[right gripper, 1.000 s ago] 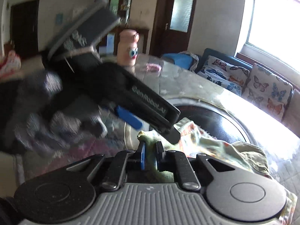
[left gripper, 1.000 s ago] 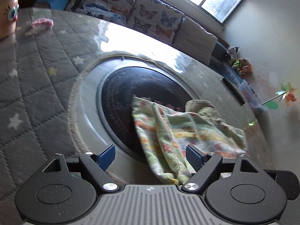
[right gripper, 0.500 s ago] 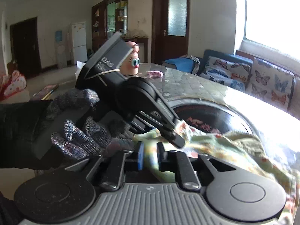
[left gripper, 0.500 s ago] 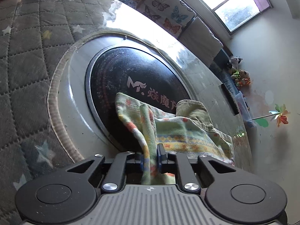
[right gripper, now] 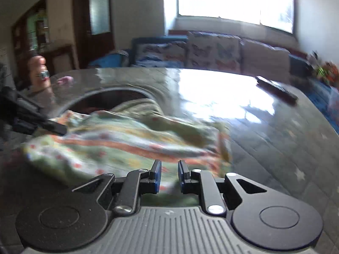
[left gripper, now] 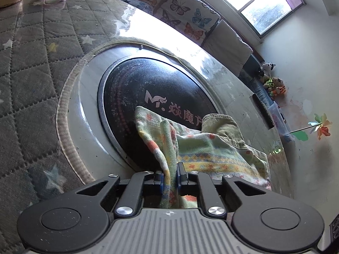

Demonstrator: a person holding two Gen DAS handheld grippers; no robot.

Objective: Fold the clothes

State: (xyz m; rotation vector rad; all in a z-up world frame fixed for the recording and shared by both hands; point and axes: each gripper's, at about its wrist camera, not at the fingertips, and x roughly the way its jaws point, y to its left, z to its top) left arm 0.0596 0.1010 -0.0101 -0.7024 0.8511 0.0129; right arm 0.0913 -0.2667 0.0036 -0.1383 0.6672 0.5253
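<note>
Clothes to be folded are represented by one small garment [left gripper: 211, 148], pale green with orange flowers and striped bands, which is spread in the lower centre of the left wrist view. It lies partly on the black round plate [left gripper: 152, 84] set into the table [left gripper: 31, 63] and partly on the quilted, star-printed cover beside it.

A raised fold of this garment is pinched by the left gripper [left gripper: 170, 174]; the two blue pads are pressed on the cloth from both sides, so that the edge can be lifted and carried. In the right wrist view, which is blurred, the garment [right gripper: 127, 144] fills the middle of the frame and the left tool is seen at the left edge, at the cloth's far corner.

The right gripper [right gripper: 168, 174] is held low over the near edge of the garment. Its pads are nearly together with a narrow gap, and cloth is seen in this gap, but it cannot be told whether it is really gripped or only lies behind.

It is judged that opposite edges are being taken so that the cloth can be stretched flat before a fold is made.
</note>
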